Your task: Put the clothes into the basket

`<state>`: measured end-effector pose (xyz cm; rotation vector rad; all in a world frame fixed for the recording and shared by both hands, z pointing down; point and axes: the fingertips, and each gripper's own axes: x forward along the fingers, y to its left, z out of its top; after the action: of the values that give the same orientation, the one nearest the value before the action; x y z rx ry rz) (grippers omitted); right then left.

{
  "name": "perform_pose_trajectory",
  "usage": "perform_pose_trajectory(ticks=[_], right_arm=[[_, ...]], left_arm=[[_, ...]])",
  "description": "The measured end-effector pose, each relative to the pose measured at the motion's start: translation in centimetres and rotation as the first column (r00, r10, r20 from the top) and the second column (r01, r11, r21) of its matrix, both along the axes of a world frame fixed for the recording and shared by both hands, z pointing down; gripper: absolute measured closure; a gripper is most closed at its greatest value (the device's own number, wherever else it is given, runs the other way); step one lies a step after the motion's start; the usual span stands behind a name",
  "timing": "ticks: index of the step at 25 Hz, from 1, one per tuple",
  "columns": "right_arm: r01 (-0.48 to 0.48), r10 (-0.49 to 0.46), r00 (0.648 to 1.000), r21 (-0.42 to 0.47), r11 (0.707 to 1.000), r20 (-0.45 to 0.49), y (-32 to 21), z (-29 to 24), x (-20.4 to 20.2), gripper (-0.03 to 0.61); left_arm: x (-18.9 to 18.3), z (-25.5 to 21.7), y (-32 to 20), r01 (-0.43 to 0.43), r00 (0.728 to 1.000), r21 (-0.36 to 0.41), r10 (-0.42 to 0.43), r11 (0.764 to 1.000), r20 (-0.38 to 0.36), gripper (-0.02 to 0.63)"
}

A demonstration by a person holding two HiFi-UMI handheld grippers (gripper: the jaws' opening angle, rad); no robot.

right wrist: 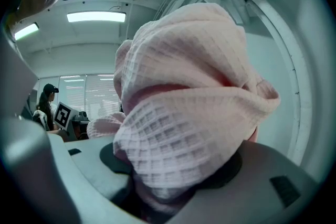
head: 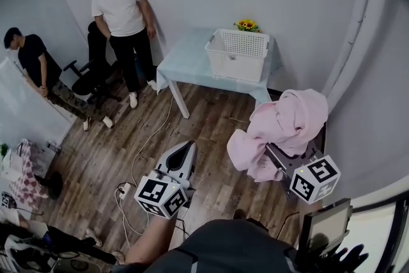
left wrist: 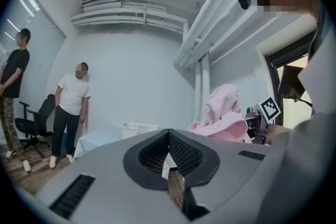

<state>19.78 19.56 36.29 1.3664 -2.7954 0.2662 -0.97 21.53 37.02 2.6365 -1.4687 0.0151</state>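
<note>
A pink garment (head: 291,121) of waffle-textured fabric is held bunched in the right gripper (head: 280,156). Its 2 jaws are closed on a thick wad of the cloth. In the right gripper view the fabric fills most of the picture and the jaw tips are covered by it. The bundle is carried in the air above the wooden floor (head: 211,118), with folds hanging down at the gripper's left side. It is well apart from the basket (head: 238,54).

The left gripper (head: 189,145) is held level to the left of the bundle, also over the floor. Its 2 jaws are brought together with the tips touching, and nothing is gripped between them.

The basket, white and latticed, is placed on a table (head: 185,61) with a pale blue cover, at the table's right end near its far right corner. Sunflowers (head: 246,25) are seen just behind the basket, at the table's far edge. The table is set close to the wall.

2 people are seen to the left of the table. A person in a white T-shirt (head: 120,9) is standing against the wall, and a person in a black T-shirt (head: 32,57) is further left. An office chair (head: 86,81) is placed between them. Cables (head: 137,156) are laid across the floor near the left gripper.
</note>
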Motion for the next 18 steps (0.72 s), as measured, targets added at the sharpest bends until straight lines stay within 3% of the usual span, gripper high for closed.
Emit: perform_pose_trajectory(ticks=[7,18], right_arm=[[0.039,-0.039,0.999,-0.007,0.999,0.004,-4.1,-0.1,1.6,0.278],[0.07,-0.069,0.998,-0.025,0.997,0.013,-9.9,1.5,0.3,0.278]], left_arm=[[1.5,-0.1,-3.0,0.033,0.999,-0.02,-0.032,0.999,0.019,0.606],[0.3,0.7,-8.5,0.062,0.998,-0.028,-0.061,0.998,0.02,0.605]])
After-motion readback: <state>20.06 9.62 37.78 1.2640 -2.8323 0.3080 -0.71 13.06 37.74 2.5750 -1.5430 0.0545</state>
